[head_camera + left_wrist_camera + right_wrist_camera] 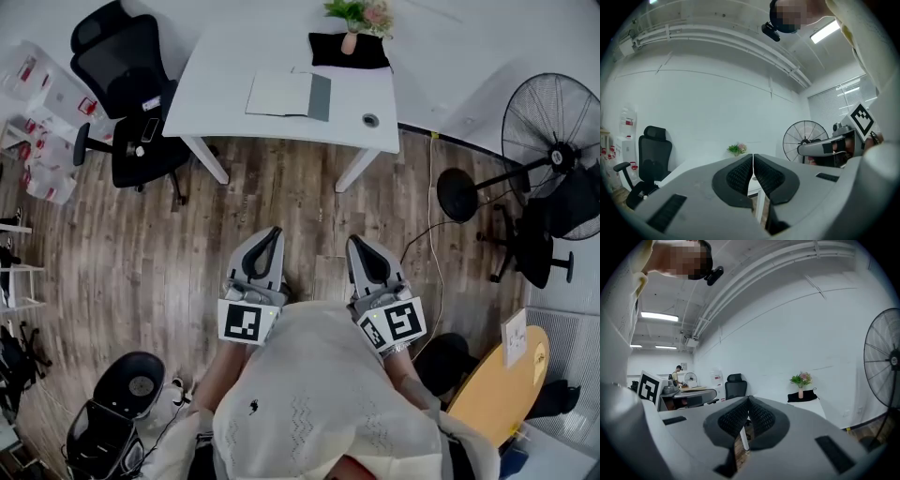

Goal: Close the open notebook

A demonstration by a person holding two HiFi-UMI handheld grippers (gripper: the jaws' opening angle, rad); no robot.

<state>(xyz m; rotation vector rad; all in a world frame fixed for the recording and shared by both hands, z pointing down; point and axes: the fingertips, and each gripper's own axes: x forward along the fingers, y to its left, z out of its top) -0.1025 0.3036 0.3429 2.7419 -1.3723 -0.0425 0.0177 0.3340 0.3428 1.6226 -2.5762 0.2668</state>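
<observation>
Left tongs (271, 232) and right tongs (356, 241) clenched, empty, lower centre; notebook (288, 95) open flat on desk (225, 66), top centre.

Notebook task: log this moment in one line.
stage: pre-contact | notebook: open on white table, untouched | left gripper: shut, empty | right gripper: shut, empty | both short of table
</observation>
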